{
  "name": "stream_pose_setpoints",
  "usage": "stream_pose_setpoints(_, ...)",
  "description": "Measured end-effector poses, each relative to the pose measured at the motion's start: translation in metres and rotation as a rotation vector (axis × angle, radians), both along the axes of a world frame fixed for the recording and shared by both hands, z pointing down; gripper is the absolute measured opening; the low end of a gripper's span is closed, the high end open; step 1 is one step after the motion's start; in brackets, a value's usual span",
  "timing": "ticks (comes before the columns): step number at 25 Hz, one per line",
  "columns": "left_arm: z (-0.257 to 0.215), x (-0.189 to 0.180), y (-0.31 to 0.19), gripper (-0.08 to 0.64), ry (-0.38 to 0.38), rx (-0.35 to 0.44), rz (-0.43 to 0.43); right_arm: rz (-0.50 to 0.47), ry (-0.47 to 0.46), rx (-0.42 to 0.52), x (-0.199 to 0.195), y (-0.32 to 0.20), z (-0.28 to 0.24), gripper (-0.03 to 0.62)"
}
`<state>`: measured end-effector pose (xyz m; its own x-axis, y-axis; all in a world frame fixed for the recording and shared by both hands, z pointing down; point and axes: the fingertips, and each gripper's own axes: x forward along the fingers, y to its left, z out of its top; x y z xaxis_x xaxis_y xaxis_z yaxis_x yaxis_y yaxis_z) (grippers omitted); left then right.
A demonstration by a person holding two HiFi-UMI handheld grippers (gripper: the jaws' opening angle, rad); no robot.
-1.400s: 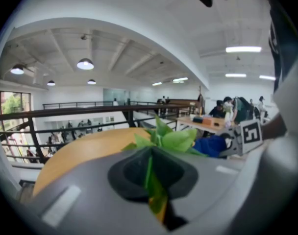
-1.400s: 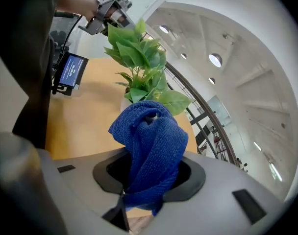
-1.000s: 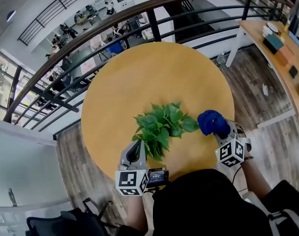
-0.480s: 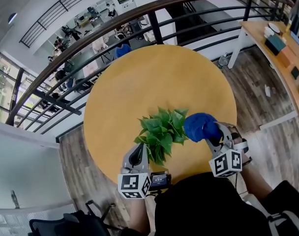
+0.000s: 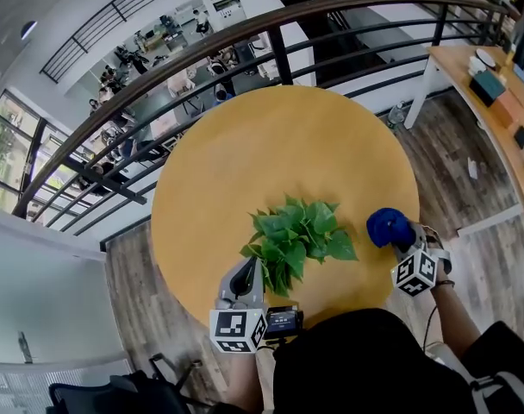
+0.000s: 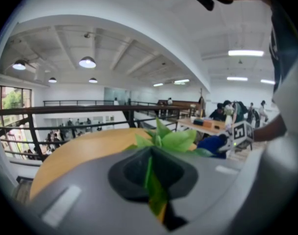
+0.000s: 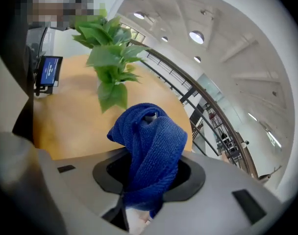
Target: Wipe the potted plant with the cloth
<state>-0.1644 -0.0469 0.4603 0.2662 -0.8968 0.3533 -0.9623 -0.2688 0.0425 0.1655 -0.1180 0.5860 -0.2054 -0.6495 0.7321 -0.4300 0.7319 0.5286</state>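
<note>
The potted plant [image 5: 298, 235] stands on the near part of the round yellow table [image 5: 271, 153]; its leaves hide the pot. My left gripper [image 5: 249, 267] sits at the plant's near-left side and is shut on one green leaf [image 6: 151, 180], which runs up between the jaws. My right gripper [image 5: 400, 238] is to the right of the plant, shut on a bunched blue cloth [image 5: 389, 228] that stands clear of the leaves. In the right gripper view the cloth [image 7: 149, 143] rises from the jaws, with the plant [image 7: 110, 48] beyond it to the left.
A dark metal railing [image 5: 245, 33] curves round the table's far side, with a lower floor behind it. A wooden desk [image 5: 495, 84] with small items stands at the right. The table's near edge lies close to my body.
The right gripper carried the cloth left against the plant's right-hand leaves, then drew back right and a little down, clear of them. The left gripper kept still on its leaf.
</note>
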Motion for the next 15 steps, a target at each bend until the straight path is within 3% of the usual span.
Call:
stream_pose_setpoints(4,-0.002,0.001,0.001,0.003,-0.003,0.007,0.003,-0.04,-0.149,0.159,-0.042,-0.025,-0.073,0.164)
stream_pose_setpoints(8,-0.003,0.003,0.001,0.003,-0.019,0.007,0.012,-0.247,-0.246,0.323,-0.121,-0.018,-0.146,0.164)
stream_pose_setpoints(10,-0.003,0.004,0.001,0.003,-0.02,0.008,0.013,-0.344,-0.227,0.337,-0.151,-0.01,-0.148,0.164)
stream_pose_setpoints(12,-0.002,0.002,0.001,0.003,-0.017,0.007,0.009,-0.42,-0.125,0.317,-0.167,-0.007,-0.121,0.164)
stream_pose_setpoints(15,0.0,0.001,0.001,0.003,-0.02,0.0,0.014,-0.392,-0.009,0.273,-0.153,-0.02,-0.084,0.164)
